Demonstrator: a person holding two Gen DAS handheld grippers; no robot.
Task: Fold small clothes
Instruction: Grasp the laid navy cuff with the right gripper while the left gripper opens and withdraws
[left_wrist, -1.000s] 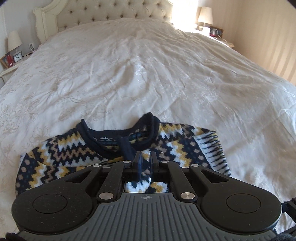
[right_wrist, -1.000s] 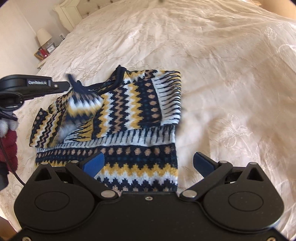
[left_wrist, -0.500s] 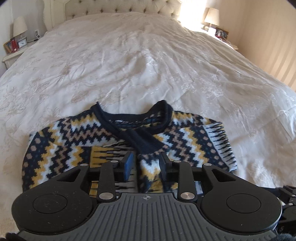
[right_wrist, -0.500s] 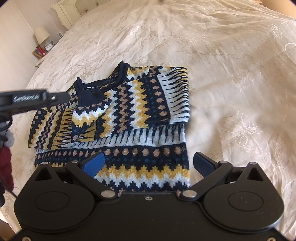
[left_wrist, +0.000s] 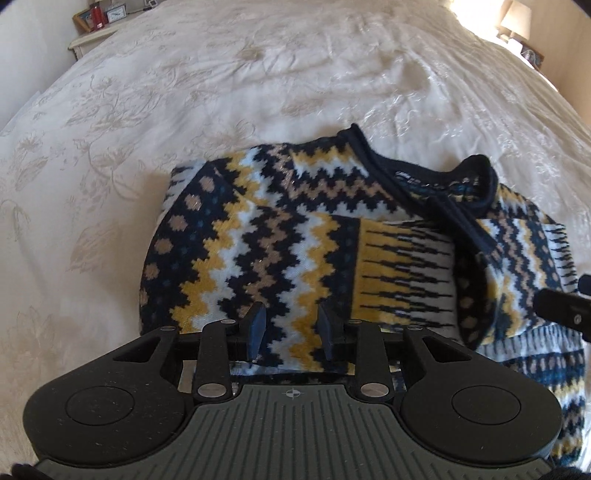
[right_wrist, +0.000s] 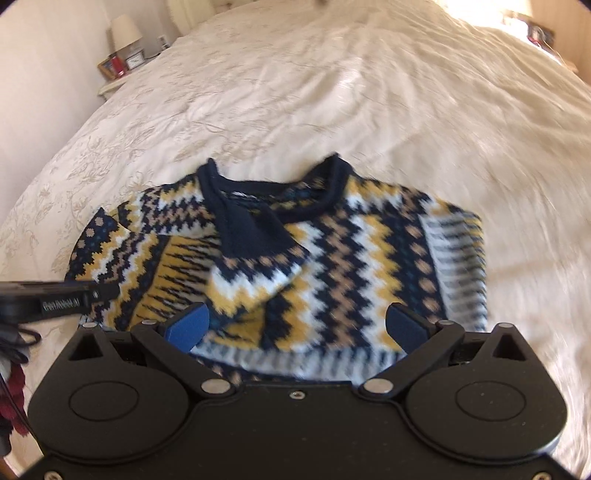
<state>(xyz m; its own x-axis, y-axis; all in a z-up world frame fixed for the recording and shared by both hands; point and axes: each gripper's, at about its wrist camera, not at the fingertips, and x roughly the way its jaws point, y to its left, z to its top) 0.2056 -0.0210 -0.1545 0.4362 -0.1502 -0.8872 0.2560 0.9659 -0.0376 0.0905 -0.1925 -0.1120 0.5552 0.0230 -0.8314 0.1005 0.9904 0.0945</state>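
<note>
Left gripper (left_wrist: 291, 325) gapes, empty, above folded sweater (left_wrist: 295, 229).

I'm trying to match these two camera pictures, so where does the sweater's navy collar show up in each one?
Left wrist view: navy collar sits upper right of centre, beyond the left gripper.
Right wrist view: navy collar sits at centre, beyond the right gripper.
Shared landmark: the nightstand at upper left.

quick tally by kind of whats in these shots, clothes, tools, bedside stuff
patterned knit sweater: 1
left tool, right tool: 2
bedside lamp: 2
bedside clock: 1
bed: 1
total: 7
</note>
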